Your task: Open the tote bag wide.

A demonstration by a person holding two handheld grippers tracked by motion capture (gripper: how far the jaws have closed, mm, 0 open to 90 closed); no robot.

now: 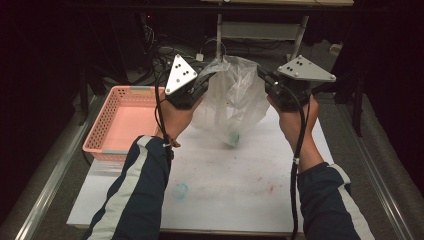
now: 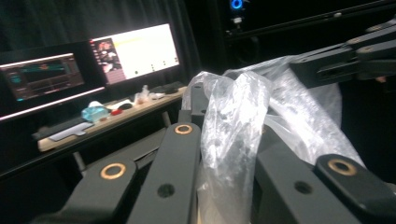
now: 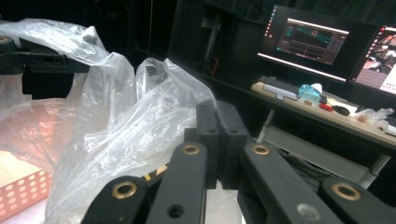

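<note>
Plastic bag point(image 1: 232, 97), thin, clear and crinkled, hangs between our left gripper point(image 1: 202, 80) and right gripper point(image 1: 264, 77), above the white table point(image 1: 235, 185); each gripper's jaws are clamped on its gathered upper edge. A small teal object point(image 1: 233, 136) sits inside.

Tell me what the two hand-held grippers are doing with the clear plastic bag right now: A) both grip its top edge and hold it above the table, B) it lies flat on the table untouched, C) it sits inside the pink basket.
A: the left gripper and the right gripper each pinch the rim of the clear plastic bag, which hangs between them above the white table.
</note>
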